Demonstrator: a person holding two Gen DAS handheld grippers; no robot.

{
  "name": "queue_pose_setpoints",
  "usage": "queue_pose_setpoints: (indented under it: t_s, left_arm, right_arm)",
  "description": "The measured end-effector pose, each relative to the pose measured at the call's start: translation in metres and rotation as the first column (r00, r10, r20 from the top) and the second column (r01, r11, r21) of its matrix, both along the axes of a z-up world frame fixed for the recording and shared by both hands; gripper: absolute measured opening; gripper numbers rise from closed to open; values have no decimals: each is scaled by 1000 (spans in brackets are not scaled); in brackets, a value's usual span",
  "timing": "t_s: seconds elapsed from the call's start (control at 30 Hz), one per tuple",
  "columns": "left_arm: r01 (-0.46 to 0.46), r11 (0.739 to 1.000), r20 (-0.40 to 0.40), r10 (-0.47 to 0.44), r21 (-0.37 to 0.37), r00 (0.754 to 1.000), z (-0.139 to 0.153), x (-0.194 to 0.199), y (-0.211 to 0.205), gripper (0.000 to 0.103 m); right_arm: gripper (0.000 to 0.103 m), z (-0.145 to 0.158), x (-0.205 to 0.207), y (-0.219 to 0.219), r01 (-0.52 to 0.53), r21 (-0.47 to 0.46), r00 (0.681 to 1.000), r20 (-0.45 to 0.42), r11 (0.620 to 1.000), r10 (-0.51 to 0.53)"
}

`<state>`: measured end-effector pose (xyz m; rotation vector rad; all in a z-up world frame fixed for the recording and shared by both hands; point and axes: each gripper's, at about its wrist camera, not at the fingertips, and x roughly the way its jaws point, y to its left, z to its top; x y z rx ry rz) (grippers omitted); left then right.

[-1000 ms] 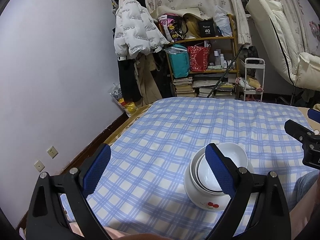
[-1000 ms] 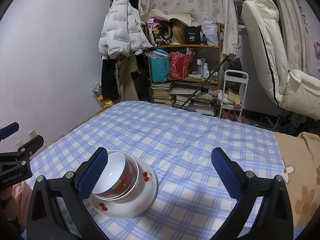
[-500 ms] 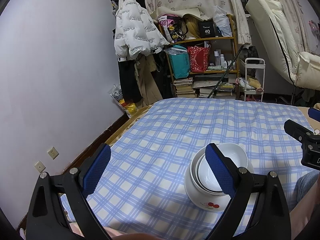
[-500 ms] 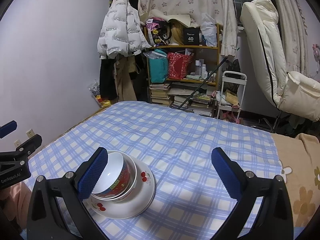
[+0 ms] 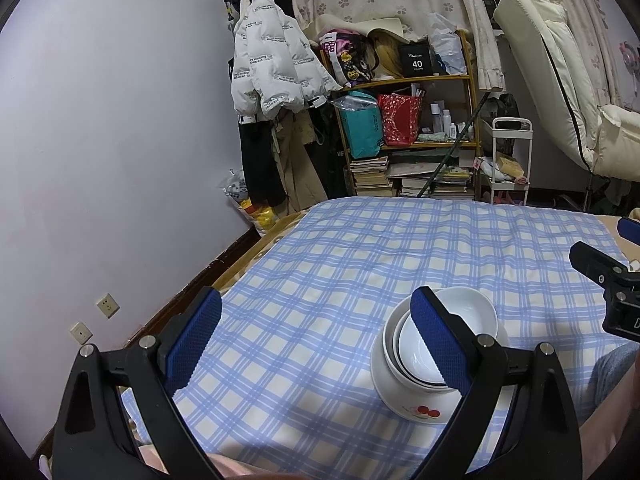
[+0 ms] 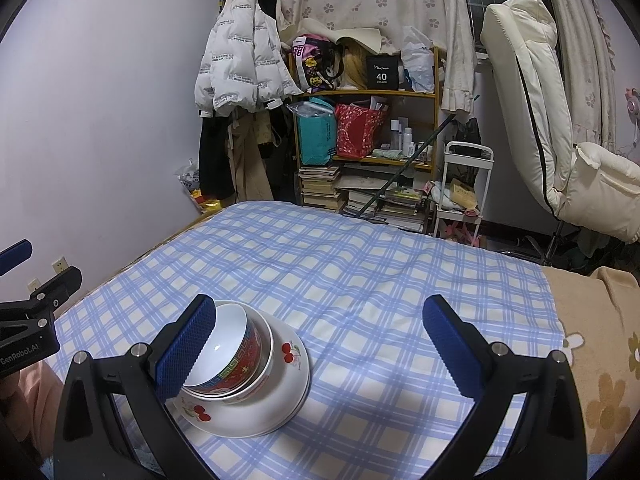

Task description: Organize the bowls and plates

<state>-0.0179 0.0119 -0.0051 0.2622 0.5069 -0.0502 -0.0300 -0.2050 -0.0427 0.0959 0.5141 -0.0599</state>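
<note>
Dim indoor light, soft shadows, sharp focus, fisheye-warped edges

Each hand-held gripper, left (image 5: 316, 334) and right (image 6: 320, 342), has a black angular frame with silver screws and blue textured pads (image 5: 438, 344), the left one's side printed "GenRobot.AI" in white.

The left gripper (image 5: 316, 336) was held low with its two blue-padded fingers (image 5: 194, 338) spread wide apart, nothing between them, both angled forward and slightly upward. The right gripper (image 6: 320, 344) sat in the same wide-open pose, its blue pads (image 6: 452, 350) likewise gripping nothing. Each tool showed at the edge of the other's view, the right gripper's black body to the left one's right and the left gripper's to the right one's left, the pair side by side and apart.
</note>
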Motion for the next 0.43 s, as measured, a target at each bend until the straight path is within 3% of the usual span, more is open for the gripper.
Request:
queue_pose_setpoints:
  t_s: [0.43]
  left_arm:
    - [4,1000,-1,-4,-1,1000,1,1,1,94]
  right_arm:
    - [103,0,0,-1,-2,-2,1000,-1,1000,2]
